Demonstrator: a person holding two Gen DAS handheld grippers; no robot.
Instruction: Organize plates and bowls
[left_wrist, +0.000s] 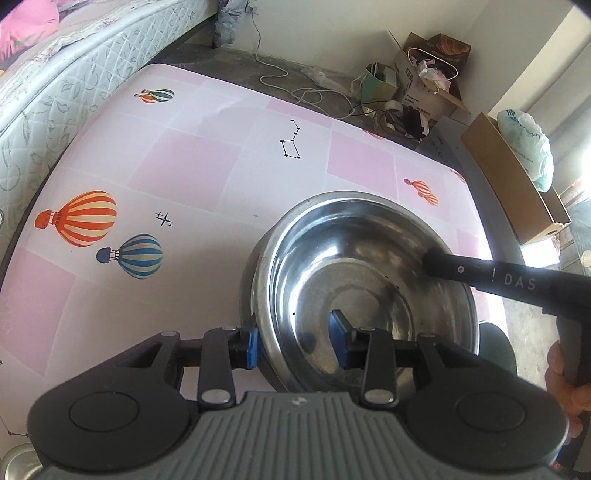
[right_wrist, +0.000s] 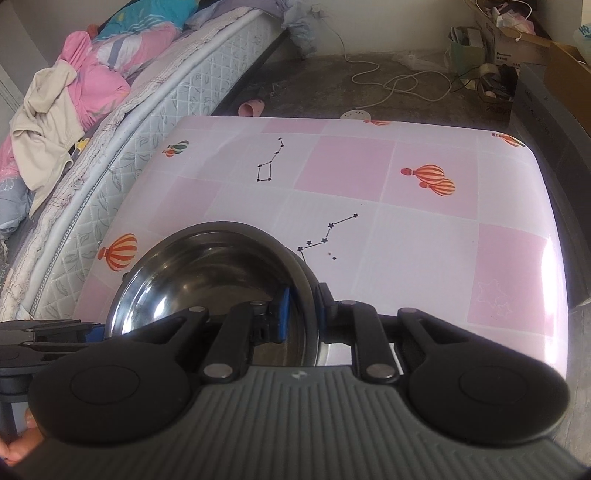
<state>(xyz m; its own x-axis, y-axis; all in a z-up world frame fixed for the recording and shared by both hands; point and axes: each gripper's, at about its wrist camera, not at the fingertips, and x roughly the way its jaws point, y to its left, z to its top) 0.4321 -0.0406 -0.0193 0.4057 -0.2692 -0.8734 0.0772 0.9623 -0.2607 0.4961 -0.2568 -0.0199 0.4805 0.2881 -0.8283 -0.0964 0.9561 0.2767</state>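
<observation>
Left tool (left_wrist: 295, 339): blue pads straddle the near-left rim of the steel bowl (left_wrist: 369, 280), one outside, one inside, not pressed shut. Bowl: stands on the pink worktop (left_wrist: 184, 177) between both tools. Right tool (right_wrist: 303, 314): pads close on the bowl's (right_wrist: 207, 273) right rim. Bed (right_wrist: 110, 122): left of the worktop.

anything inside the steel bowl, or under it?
Inside the steel bowl: only one pad of each gripper, straddling its rim. Beneath it a darker rim shows, probably another dish; the rest is covered.
</observation>
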